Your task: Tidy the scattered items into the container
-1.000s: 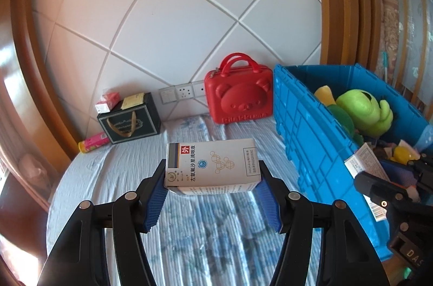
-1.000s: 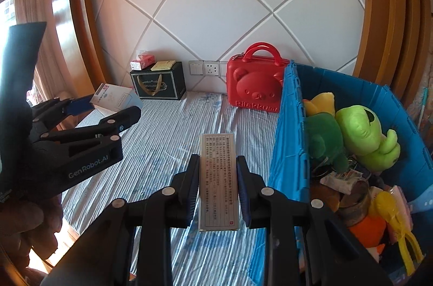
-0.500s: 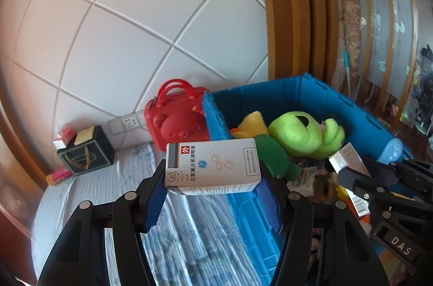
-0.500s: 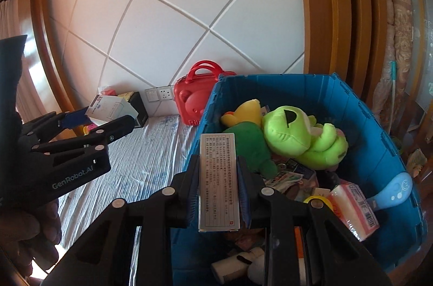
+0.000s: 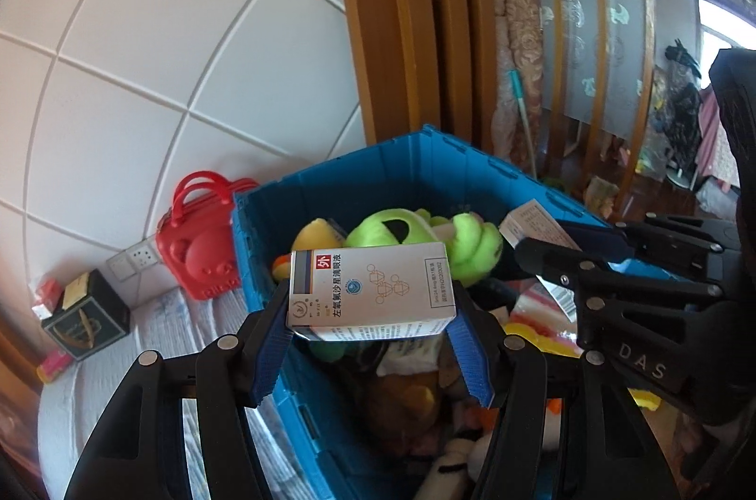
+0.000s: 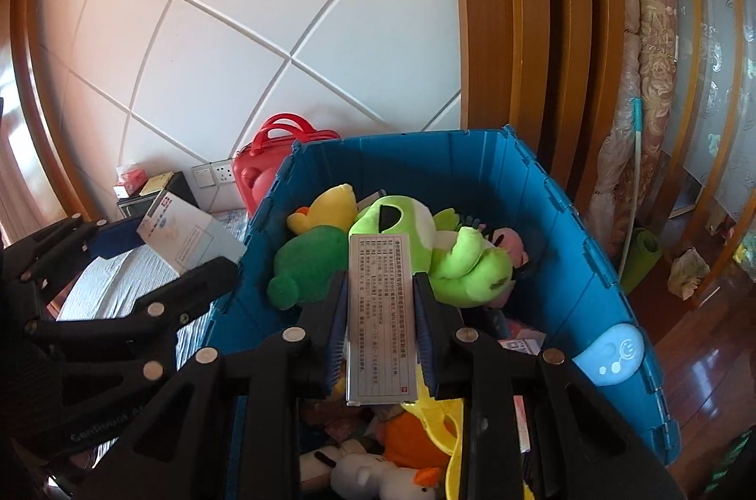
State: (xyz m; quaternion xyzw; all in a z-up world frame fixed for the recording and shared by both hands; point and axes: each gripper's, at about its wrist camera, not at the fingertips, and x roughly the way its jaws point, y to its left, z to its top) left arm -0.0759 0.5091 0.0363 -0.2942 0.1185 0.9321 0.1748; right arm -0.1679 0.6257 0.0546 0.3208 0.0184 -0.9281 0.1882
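Note:
My left gripper [image 5: 373, 339] is shut on a white medicine box [image 5: 371, 292] with red and grey marks, held over the left wall of the blue crate [image 5: 257, 263]. My right gripper [image 6: 380, 339] is shut on a narrow grey printed box [image 6: 380, 315], held above the inside of the blue crate [image 6: 562, 211]. The crate holds a green plush frog [image 6: 425, 245], a yellow plush and several other toys. The right gripper [image 5: 557, 254] with its box shows in the left wrist view; the left gripper [image 6: 189, 259] shows in the right wrist view.
A red bear-shaped case [image 5: 203, 240] stands against the white tiled wall beside the crate. A black gift bag [image 5: 85, 320] and a pink item [image 5: 54, 363] sit at the back of the blue striped bed cover [image 5: 160, 339]. Wooden frames and a rolled carpet [image 6: 642, 84] stand right.
Both grippers have swung right from above the bed to over the crate, each still holding its box. The crate's contents now lie directly below.

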